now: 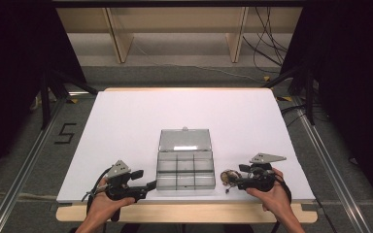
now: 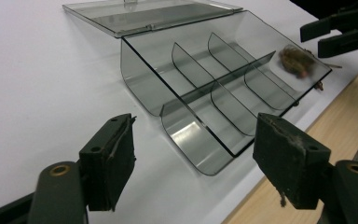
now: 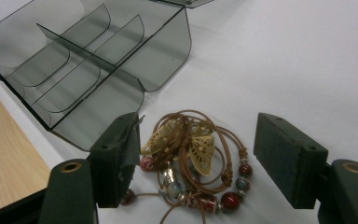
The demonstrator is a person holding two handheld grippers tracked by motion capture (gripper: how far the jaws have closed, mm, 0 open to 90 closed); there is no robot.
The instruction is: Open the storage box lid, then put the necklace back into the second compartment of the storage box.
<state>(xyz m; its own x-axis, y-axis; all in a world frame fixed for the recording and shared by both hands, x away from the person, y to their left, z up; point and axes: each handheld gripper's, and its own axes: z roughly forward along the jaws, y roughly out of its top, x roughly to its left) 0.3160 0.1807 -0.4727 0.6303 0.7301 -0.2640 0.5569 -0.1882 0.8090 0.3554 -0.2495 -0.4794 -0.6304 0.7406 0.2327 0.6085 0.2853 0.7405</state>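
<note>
A smoky clear plastic organizer box (image 1: 185,170) with several empty compartments sits near the table's front edge, its lid (image 1: 184,140) laid open behind it. Just right of the box lies a brown cord bracelet (image 1: 229,177) with a gold butterfly charm and coloured beads (image 3: 193,158). My right gripper (image 1: 233,182) is open, its jaws either side of the bracelet (image 3: 186,154), not closed on it. My left gripper (image 1: 148,187) is open at the box's left front corner (image 2: 191,144), holding nothing. In the left gripper view the bracelet (image 2: 296,60) lies beyond the box.
The white table top (image 1: 141,116) extends far behind the box. A bare wooden strip (image 1: 189,212) runs along the front edge. Metal rails and cables lie on the floor at both sides.
</note>
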